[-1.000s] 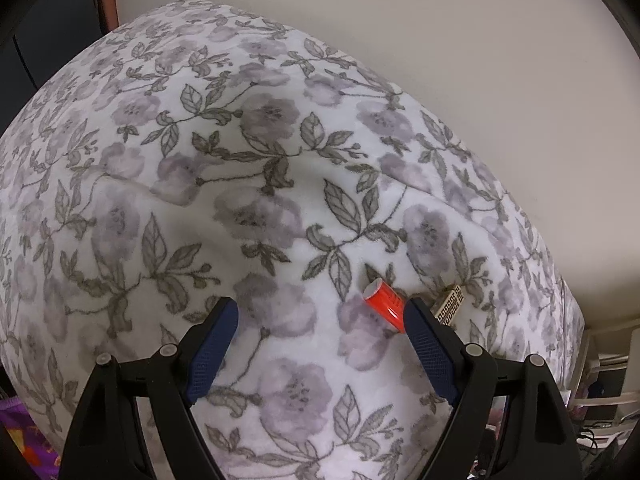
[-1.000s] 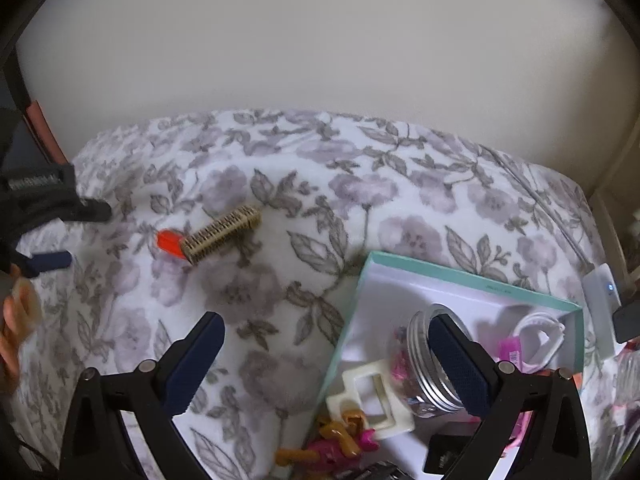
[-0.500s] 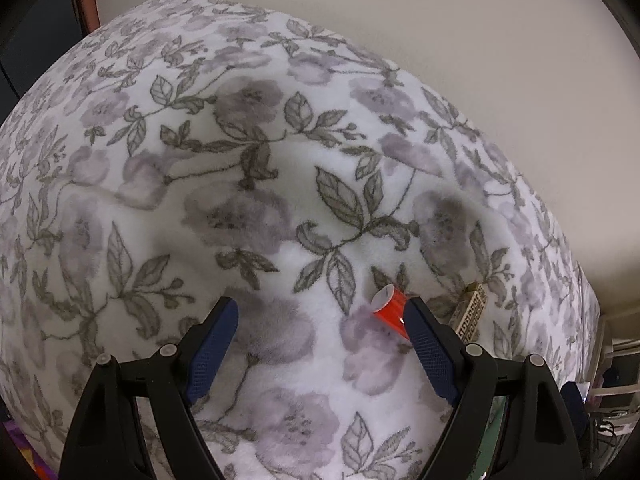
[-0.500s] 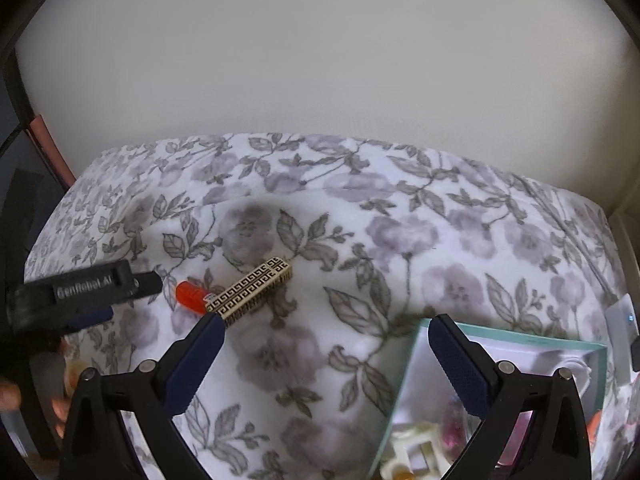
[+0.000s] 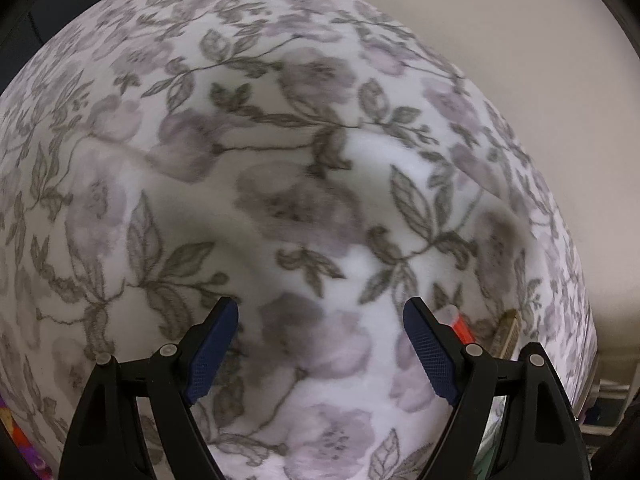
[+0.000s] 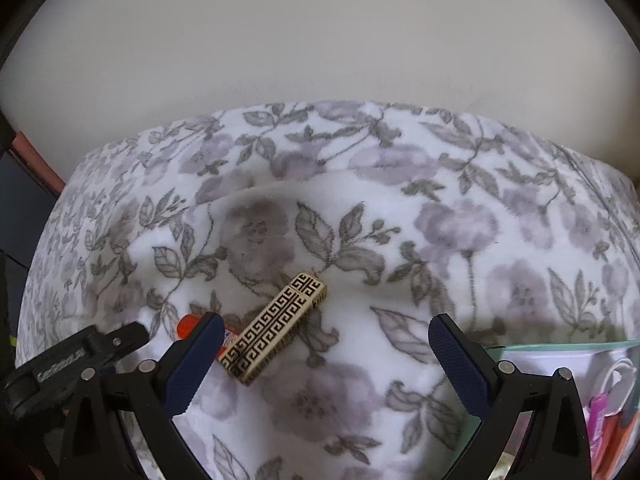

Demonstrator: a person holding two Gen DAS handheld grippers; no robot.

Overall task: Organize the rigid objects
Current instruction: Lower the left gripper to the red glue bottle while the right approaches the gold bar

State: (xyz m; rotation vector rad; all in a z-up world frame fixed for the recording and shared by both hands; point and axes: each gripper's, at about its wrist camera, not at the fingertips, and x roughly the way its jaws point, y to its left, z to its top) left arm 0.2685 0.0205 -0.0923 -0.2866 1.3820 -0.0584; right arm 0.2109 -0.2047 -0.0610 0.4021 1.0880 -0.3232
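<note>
Fuzzy floral blanket (image 6: 400,240). One cream box-shaped bar (image 6: 276,328), black Greek-key print, mid-blanket, touching one glossy red tube (image 6: 188,325). One teal-rimmed tray (image 6: 560,347) at right edge. Left gripper (image 5: 320,322) agape, empty, tube just outside. Right gripper (image 6: 322,336) agape, empty, straddling bar.

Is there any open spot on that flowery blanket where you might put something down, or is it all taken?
Plenty of room. The floral blanket lies bare from the patterned bar back to the wall, and across to the teal-edged box at the right. It is crowded at the near left, where the red tube touches the bar with the left gripper close by, and inside the box.
</note>
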